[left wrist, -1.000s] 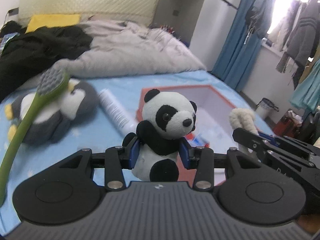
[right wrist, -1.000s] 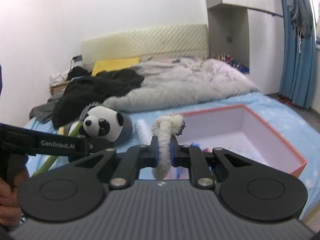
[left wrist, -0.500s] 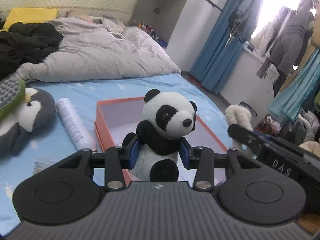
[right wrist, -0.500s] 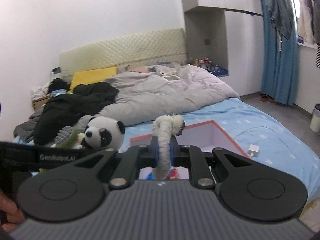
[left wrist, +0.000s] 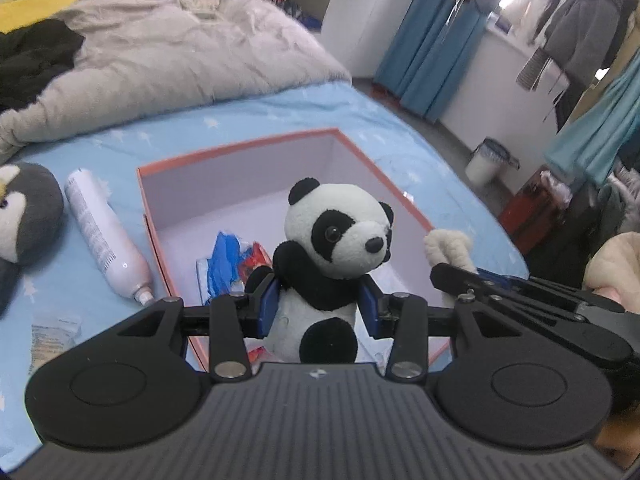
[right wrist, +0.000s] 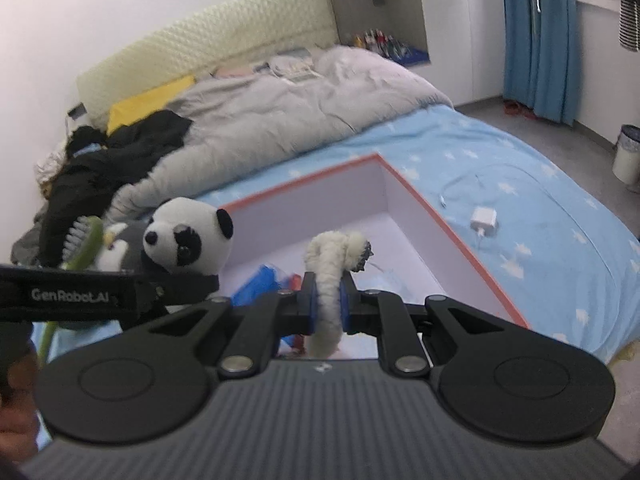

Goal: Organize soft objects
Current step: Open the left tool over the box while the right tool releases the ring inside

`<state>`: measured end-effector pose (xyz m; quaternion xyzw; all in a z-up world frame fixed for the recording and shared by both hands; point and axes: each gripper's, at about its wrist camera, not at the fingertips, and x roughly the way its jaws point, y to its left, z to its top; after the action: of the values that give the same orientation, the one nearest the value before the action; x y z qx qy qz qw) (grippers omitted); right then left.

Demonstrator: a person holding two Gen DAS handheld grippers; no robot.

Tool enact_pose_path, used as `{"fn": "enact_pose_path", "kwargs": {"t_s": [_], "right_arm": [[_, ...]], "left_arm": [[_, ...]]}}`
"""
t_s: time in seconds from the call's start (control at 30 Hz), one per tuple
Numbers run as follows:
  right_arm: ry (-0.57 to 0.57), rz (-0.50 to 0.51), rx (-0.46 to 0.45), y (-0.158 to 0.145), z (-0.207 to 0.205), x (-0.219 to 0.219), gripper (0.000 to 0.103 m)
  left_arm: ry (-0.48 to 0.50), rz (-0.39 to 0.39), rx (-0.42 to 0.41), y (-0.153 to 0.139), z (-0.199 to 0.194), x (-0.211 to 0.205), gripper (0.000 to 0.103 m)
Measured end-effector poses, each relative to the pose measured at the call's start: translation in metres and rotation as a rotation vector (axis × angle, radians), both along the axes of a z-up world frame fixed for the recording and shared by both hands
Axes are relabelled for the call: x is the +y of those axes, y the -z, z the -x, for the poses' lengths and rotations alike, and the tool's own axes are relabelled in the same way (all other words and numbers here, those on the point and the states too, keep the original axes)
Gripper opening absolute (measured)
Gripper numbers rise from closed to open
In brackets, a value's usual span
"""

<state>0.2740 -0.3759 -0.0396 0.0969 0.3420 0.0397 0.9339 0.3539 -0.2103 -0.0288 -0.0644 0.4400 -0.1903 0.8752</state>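
Observation:
My left gripper (left wrist: pixel 318 306) is shut on a black-and-white panda plush (left wrist: pixel 334 256), held upright above the near part of an open box with an orange rim (left wrist: pixel 240 146) on the blue bed sheet. My right gripper (right wrist: pixel 327 306) is shut on a fluffy white looped soft item (right wrist: pixel 332 268), also above the box (right wrist: pixel 456 236). The white item (left wrist: pixel 446 246) and the right gripper's black arm show at the right of the left wrist view. The panda (right wrist: pixel 188 236) and the left gripper's arm show at the left of the right wrist view. Blue and red packets (left wrist: pixel 232 258) lie inside the box.
A grey penguin plush (left wrist: pixel 24 216) and a white spray bottle (left wrist: pixel 106 240) lie left of the box. A green brush (right wrist: pixel 82 246) sits by the penguin. A white charger with cable (right wrist: pixel 484 220) lies right of the box. A grey duvet (left wrist: pixel 160 52) and black clothes (right wrist: pixel 108 160) cover the far bed.
Both grippers have swung over toward the box with their items still held; the box now lies directly under them, and the penguin and bottle have slid to the left edge of view.

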Motion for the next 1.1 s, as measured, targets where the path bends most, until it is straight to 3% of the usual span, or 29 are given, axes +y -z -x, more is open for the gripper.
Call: {"fn": "enact_pose_path", "kwargs": {"t_s": [0.13,0.4,0.5,0.53,0.57,0.77,0.97,1.1], "right_arm": [[0.017,0.005,0.067,0.020,-0.013,-0.008,0.015],[0.004,0.013,0.139,0.046,-0.021,-0.007,0.017],[-0.002,0.011,0.148,0.048,-0.020,-0.005,0.025],[-0.003,0.010,0.147,0.048,-0.020,-0.004,0.034],[-0.001,0.006,0.142,0.047,-0.020,-0.004,0.036],[0.010,-0.017,0.093,0.037,-0.012,-0.004,0.037],[0.011,-0.018,-0.013,0.015,0.008,0.002,0.037],[0.004,-0.022,-0.087,-0.004,0.023,0.009,0.037]], "left_arm": [[0.001,0.023,0.091,0.026,-0.018,-0.005,0.048],[-0.013,-0.020,0.151,0.057,-0.030,-0.005,0.048],[-0.011,-0.027,0.154,0.058,-0.029,-0.002,0.058],[-0.011,-0.026,0.147,0.057,-0.028,0.000,0.062],[-0.010,-0.030,0.136,0.055,-0.027,0.001,0.062],[-0.001,-0.047,0.046,0.037,-0.010,0.008,0.062],[0.014,-0.101,-0.126,0.005,0.023,0.015,0.062],[0.007,-0.091,-0.198,-0.015,0.044,0.029,0.062]]}}
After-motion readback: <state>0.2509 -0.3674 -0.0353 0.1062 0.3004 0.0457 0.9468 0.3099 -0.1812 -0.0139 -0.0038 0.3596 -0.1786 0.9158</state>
